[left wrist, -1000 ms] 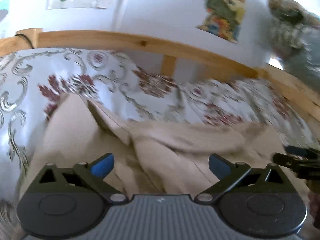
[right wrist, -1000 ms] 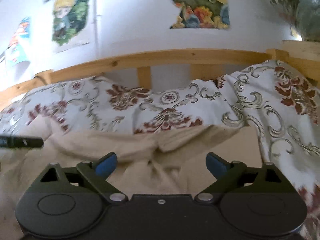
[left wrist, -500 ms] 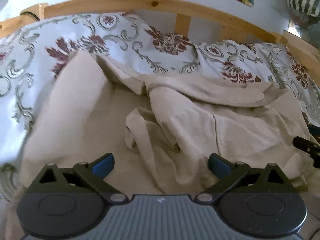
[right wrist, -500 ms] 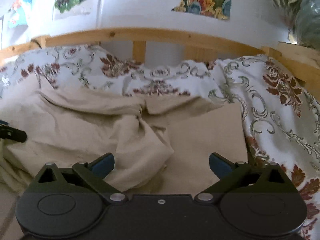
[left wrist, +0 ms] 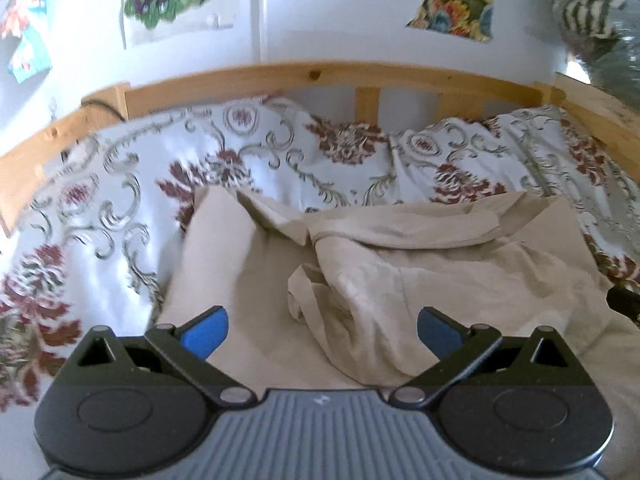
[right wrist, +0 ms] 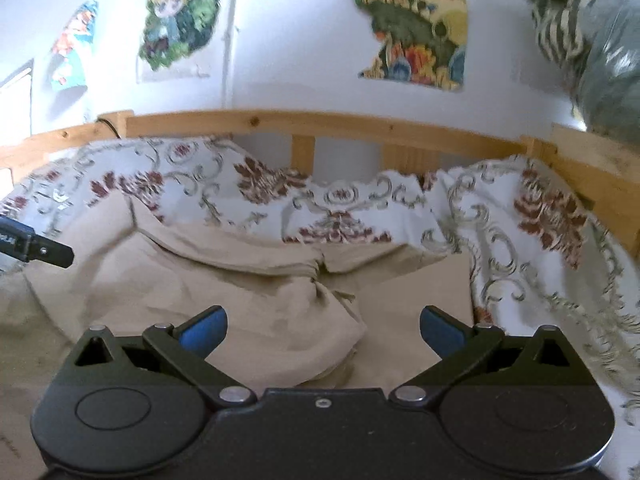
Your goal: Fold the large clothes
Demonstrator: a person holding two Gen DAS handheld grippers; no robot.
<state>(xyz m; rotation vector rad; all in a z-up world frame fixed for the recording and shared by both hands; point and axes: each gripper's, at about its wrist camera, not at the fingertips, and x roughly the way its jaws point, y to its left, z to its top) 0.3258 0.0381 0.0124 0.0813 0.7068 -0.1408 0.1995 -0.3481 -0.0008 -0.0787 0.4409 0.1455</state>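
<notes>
Claws have pulled back: left claw [left wrist: 322, 330] and right claw [right wrist: 322, 330] both gape wide, empty, above the beige garment [left wrist: 400, 280] bunched just ahead on the bed [left wrist: 100, 200]; folding remains undone.

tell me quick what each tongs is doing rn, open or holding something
Left tongs: open, holding nothing, above the beige garment.
Right tongs: open, holding nothing.
</notes>
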